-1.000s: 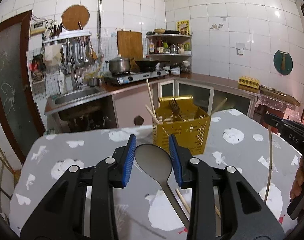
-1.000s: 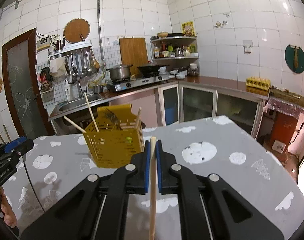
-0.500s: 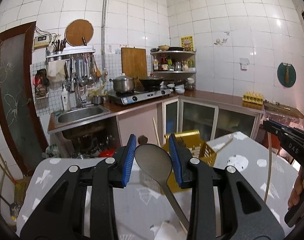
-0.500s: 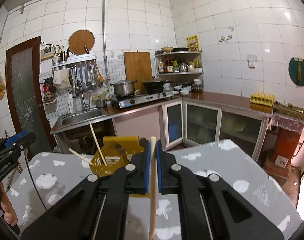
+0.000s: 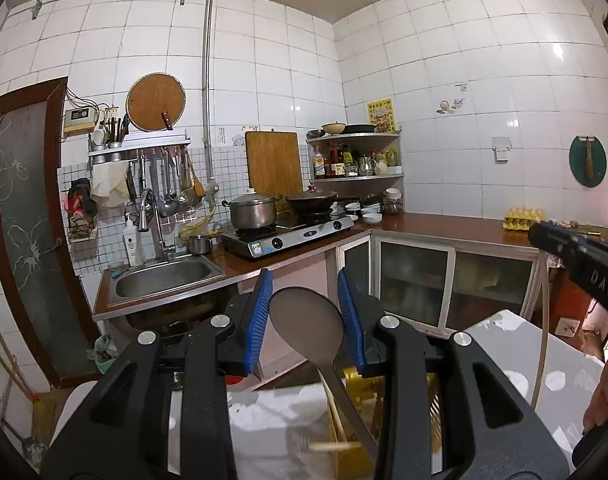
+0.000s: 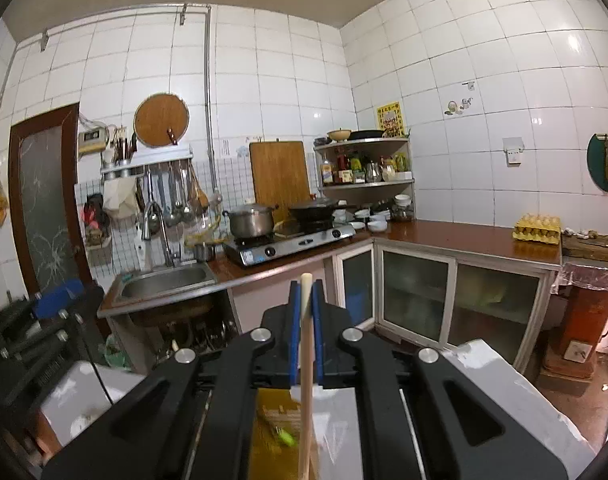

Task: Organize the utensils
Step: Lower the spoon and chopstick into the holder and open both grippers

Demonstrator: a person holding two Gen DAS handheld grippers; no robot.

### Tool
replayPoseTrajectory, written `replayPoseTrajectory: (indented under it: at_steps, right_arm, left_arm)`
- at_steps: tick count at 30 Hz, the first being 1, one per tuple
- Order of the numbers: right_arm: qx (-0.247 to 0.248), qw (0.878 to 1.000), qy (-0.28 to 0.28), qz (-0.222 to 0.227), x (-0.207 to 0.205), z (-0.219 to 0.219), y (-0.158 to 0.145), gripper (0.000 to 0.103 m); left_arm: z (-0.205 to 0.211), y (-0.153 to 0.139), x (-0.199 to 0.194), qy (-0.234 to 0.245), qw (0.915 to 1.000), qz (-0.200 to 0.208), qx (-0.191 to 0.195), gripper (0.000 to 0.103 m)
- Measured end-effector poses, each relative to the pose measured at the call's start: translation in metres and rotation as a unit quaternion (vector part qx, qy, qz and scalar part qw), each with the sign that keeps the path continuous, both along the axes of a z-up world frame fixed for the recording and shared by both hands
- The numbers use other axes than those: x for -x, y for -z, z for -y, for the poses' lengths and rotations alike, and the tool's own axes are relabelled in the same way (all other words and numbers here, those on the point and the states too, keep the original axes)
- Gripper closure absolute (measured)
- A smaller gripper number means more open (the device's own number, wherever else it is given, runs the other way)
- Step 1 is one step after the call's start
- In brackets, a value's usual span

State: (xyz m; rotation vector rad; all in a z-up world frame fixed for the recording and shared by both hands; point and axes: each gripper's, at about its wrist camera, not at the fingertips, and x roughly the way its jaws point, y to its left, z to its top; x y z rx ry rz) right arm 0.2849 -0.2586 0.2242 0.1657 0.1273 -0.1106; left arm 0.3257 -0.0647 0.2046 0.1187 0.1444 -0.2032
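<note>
Jaws of the left gripper [image 5: 304,318] pinch a stiff, slick metal spoon [image 5: 305,326] at its bowl; the right gripper [image 6: 305,318] clamps a light chopstick [image 6: 305,344] above the yellow basket [image 6: 272,432].

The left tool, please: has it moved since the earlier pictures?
Yes. The left tool has risen: its tips, earlier level with the yellow basket, now sit against the counter cabinets, basket low in view.

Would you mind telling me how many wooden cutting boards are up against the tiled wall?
2: a round cutting board hangs above the utensil rack left of the pipe, and a rectangular cutting board leans behind the stove. Others may be hidden.
</note>
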Motion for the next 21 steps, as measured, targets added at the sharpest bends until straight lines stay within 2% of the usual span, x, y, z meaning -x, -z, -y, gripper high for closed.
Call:
replayPoseTrajectory:
  at_steps: [10,17,21]
  right_arm:
    - [-0.004,0.999,0.024,0.044,-0.062,-0.007,0.010,0.097]
    - [0.006,0.997,0.045,0.064,-0.082,-0.010,0.025,0.097]
    - [0.021,0.997,0.044,0.057,-0.086,-0.020,0.036,0.097]
  left_arm:
    - [0.023,0.038,-0.059,-0.009,0.9997,-0.001,-0.025,0.070]
    - [0.023,0.056,-0.073,-0.029,0.9989,0.007,-0.035,0.070]
    - [0.021,0.062,-0.075,-0.032,0.9991,0.003,-0.029,0.070]
